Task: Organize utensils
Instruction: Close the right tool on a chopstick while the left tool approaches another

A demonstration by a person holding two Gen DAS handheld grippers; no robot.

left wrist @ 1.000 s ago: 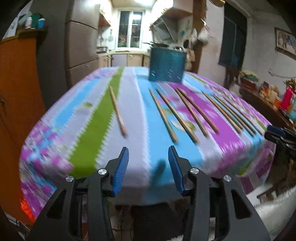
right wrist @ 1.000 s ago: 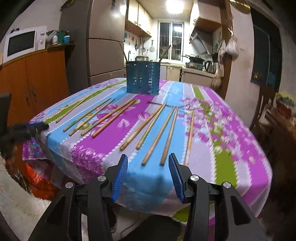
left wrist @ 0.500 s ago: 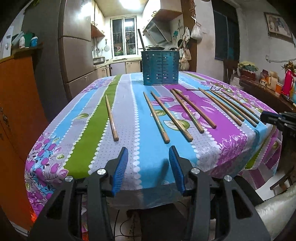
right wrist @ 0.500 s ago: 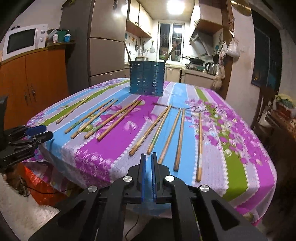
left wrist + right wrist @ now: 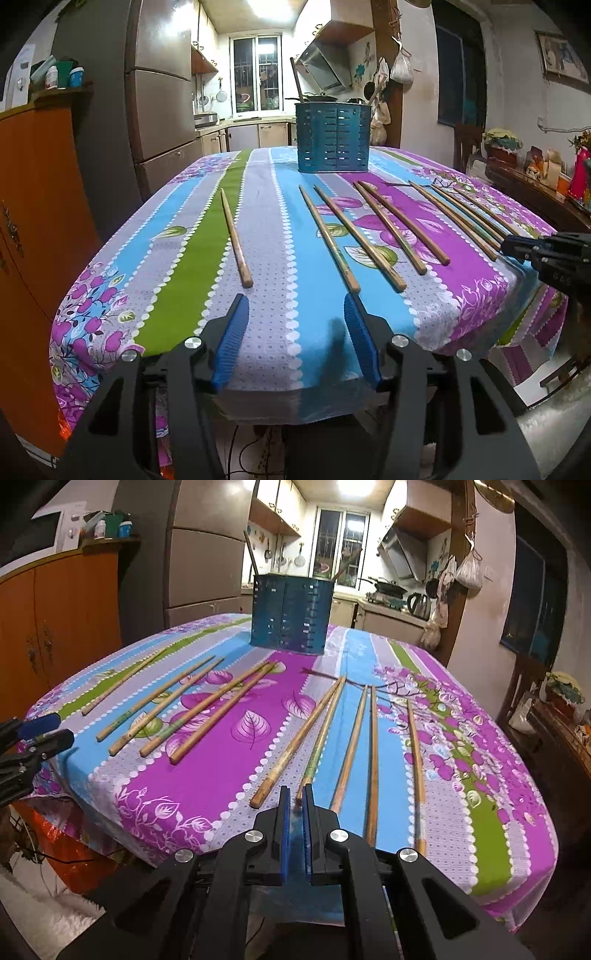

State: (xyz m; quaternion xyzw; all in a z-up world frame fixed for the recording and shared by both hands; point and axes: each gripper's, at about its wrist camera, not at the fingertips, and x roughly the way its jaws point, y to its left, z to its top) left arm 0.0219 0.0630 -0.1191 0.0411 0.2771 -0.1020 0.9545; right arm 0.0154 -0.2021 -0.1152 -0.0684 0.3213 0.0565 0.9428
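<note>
Several wooden chopsticks (image 5: pixel 234 236) lie in rows on the striped flowered tablecloth (image 5: pixel 266 343). A blue slotted utensil holder (image 5: pixel 332 138) stands at the far end with two sticks in it. My left gripper (image 5: pixel 294 297) hovers over the near table edge, its jaws opening, with nothing between them. The single chopstick's end lies just beyond its left fingertip. My right gripper (image 5: pixel 294 792) is shut, and no chopstick sits between its pads. Its tips sit right at the near end of a greenish chopstick (image 5: pixel 319 746). Each gripper shows at the other view's edge: right gripper (image 5: pixel 517 247), left gripper (image 5: pixel 48 727).
The blue holder (image 5: pixel 291 614) stands beyond the chopstick rows. An orange cabinet (image 5: pixel 33 221) is left of the table and a grey fridge (image 5: pixel 159 110) behind it. A dark sideboard (image 5: pixel 535 192) with ornaments runs along the right wall.
My right gripper's jaws closed empty, then it moved forward to the chopstick ends at the table edge. My left gripper's jaws widened a little; it stayed near the same spot.
</note>
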